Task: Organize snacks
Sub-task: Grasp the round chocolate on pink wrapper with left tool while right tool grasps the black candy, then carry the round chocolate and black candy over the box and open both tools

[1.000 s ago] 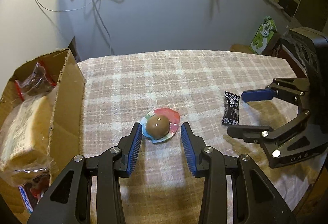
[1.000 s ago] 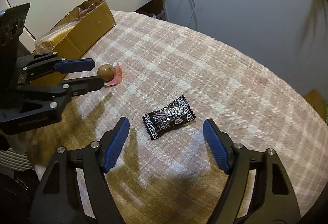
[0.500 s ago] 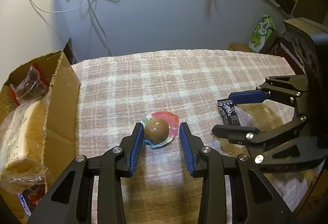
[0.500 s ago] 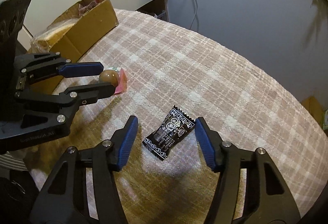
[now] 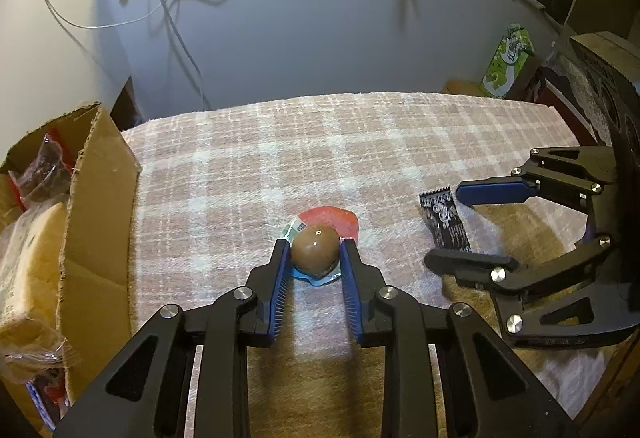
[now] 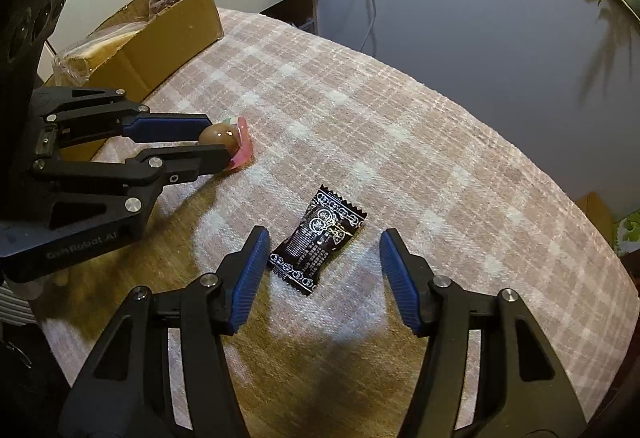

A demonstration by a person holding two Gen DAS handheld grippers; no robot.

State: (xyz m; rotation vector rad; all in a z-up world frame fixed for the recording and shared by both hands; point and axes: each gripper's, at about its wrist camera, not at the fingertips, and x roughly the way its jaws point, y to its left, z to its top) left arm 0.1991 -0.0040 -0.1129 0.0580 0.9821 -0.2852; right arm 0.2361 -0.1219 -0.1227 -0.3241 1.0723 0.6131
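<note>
A brown dome-shaped snack cup (image 5: 314,250) with a red and blue foil rim sits on the plaid cloth. My left gripper (image 5: 313,246) is closing on it, and both blue pads touch its sides; the right wrist view shows the same left gripper (image 6: 220,139) around the cup (image 6: 216,135). A black printed snack packet (image 6: 318,242) lies flat between the fingers of my right gripper (image 6: 324,236). Those jaws are closing, with the left pad near the packet's corner and the right pad well clear. The left wrist view shows that packet (image 5: 446,224) inside the right gripper (image 5: 444,228).
An open cardboard box (image 5: 96,197) with several wrapped snacks stands at the table's left edge, also seen as the box (image 6: 168,33). A green carton (image 5: 506,63) stands beyond the far right corner. Cables hang down the wall behind.
My left jaws have narrowed onto the brown cup. The right gripper has come down around the black packet and its jaws have narrowed.
</note>
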